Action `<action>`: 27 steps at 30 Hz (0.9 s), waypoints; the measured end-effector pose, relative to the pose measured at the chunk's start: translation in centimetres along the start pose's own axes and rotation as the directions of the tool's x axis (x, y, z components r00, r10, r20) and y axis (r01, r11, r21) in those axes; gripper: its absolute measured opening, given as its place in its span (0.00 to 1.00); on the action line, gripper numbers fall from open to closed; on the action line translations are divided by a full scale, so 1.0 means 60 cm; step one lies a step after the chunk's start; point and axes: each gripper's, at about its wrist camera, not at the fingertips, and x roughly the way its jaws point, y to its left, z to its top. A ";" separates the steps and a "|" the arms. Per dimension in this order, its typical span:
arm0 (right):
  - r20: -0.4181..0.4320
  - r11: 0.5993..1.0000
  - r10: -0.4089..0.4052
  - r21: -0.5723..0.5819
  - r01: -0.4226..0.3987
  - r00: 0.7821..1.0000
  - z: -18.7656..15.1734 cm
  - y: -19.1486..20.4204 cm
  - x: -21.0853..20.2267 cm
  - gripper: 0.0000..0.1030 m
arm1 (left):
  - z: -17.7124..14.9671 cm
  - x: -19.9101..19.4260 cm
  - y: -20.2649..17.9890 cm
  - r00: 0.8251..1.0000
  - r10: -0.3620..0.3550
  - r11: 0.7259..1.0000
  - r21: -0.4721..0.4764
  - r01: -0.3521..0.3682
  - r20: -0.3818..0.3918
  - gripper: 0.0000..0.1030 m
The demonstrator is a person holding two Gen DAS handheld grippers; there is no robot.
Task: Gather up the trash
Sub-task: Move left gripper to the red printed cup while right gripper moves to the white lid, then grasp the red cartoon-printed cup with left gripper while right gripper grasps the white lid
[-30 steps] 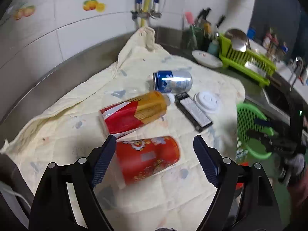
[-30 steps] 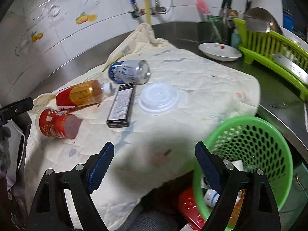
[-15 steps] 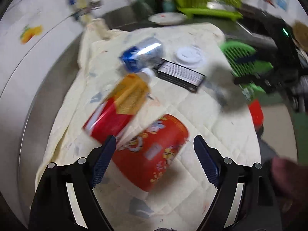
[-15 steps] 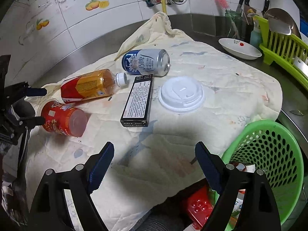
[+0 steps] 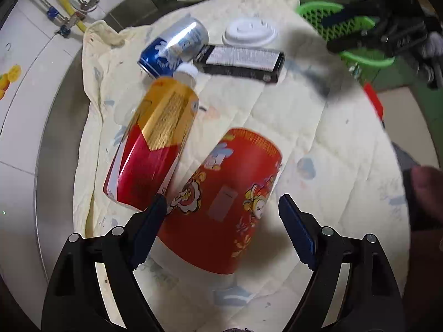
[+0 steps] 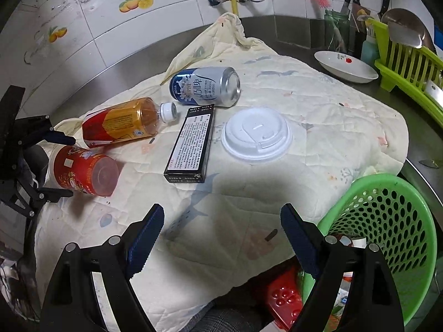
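Left gripper [image 5: 223,215] nearer cup [image 5: 221,202] (right-view interior)

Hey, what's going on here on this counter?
A person is collecting trash with two handheld grippers. The open left gripper straddles a red paper cup lying on the cream quilted cloth, not yet gripping it. The open right gripper hovers empty near the green perforated basket. Nothing is held.

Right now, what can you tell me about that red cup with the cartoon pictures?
The red cup is a paper-looking cup printed with cartoon figures and gold flowers. It lies on its side on the quilted cloth, its closed base toward the middle of the cloth. The left claw is open around its wide end, not yet pressing. The bottle lies close beside it.
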 end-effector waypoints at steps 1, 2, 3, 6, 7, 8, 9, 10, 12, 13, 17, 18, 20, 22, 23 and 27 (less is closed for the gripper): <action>-0.002 1.000 0.000 -0.001 0.000 1.000 0.001 -0.001 0.001 0.81 | 0.000 0.004 0.000 1.000 0.009 1.000 0.012 -0.009 -0.006 0.80; -0.005 1.000 0.001 -0.002 -0.001 1.000 0.002 -0.002 0.002 0.81 | 0.000 0.006 0.002 1.000 0.011 1.000 0.019 -0.011 -0.011 0.80; -0.005 1.000 0.001 -0.002 -0.001 1.000 0.003 -0.002 0.003 0.81 | 0.002 0.008 0.006 1.000 0.012 1.000 0.021 -0.011 -0.017 0.80; -0.008 1.000 0.001 -0.008 -0.001 1.000 0.007 -0.002 0.005 0.81 | 0.005 0.015 0.009 0.999 0.024 0.999 0.025 -0.024 -0.034 0.80; -0.008 1.000 0.000 -0.010 0.000 1.000 0.008 -0.002 0.006 0.81 | 0.004 0.019 0.009 0.999 0.033 0.999 0.025 -0.032 -0.041 0.80; -0.009 1.000 -0.001 -0.010 0.001 1.000 0.009 -0.003 0.007 0.81 | 0.003 0.024 0.011 0.998 0.040 0.999 0.020 -0.039 -0.052 0.80; -0.009 1.000 0.001 -0.008 -0.001 1.000 0.010 -0.004 0.009 0.81 | 0.003 0.027 0.012 0.998 0.040 0.999 0.014 -0.040 -0.057 0.80; -0.011 1.000 0.003 -0.005 -0.003 1.000 0.011 -0.006 0.011 0.81 | 0.003 0.029 0.013 0.997 0.038 0.999 0.009 -0.038 -0.060 0.80; -0.011 1.000 0.004 0.000 -0.004 1.000 0.013 -0.009 0.013 0.81 | 0.001 0.034 0.014 0.996 0.043 0.999 0.006 -0.042 -0.076 0.80; -0.013 1.000 0.007 0.001 -0.007 1.000 0.015 -0.011 0.016 0.81 | 0.000 0.037 0.015 0.995 0.048 0.999 0.002 -0.048 -0.084 0.80; -0.010 1.000 0.008 0.010 -0.008 1.000 0.021 -0.020 0.026 0.81 | 0.000 0.044 0.020 0.994 0.059 0.998 -0.029 -0.062 -0.096 0.79; -0.007 1.000 0.007 0.013 -0.007 1.000 0.022 -0.023 0.029 0.81 | -0.001 0.044 0.018 0.993 0.064 0.997 -0.033 -0.068 -0.098 0.79; -0.001 1.000 0.003 0.019 -0.003 1.000 0.027 -0.028 0.035 0.81 | -0.001 0.043 0.015 0.992 0.071 0.996 -0.039 -0.075 -0.103 0.79; 0.010 1.000 -0.003 0.028 0.003 1.000 0.035 -0.035 0.041 0.81 | -0.001 0.042 0.015 0.991 0.067 0.995 -0.069 -0.076 -0.115 0.78; 0.015 1.000 -0.001 0.031 0.001 1.000 0.040 -0.039 0.044 0.81 | -0.001 0.040 0.016 0.991 0.064 0.994 -0.086 -0.075 -0.117 0.78; 0.025 0.999 -0.016 0.035 0.015 1.000 0.060 -0.049 0.057 0.81 | -0.005 0.038 0.022 0.989 0.042 0.981 -0.184 -0.068 -0.141 0.78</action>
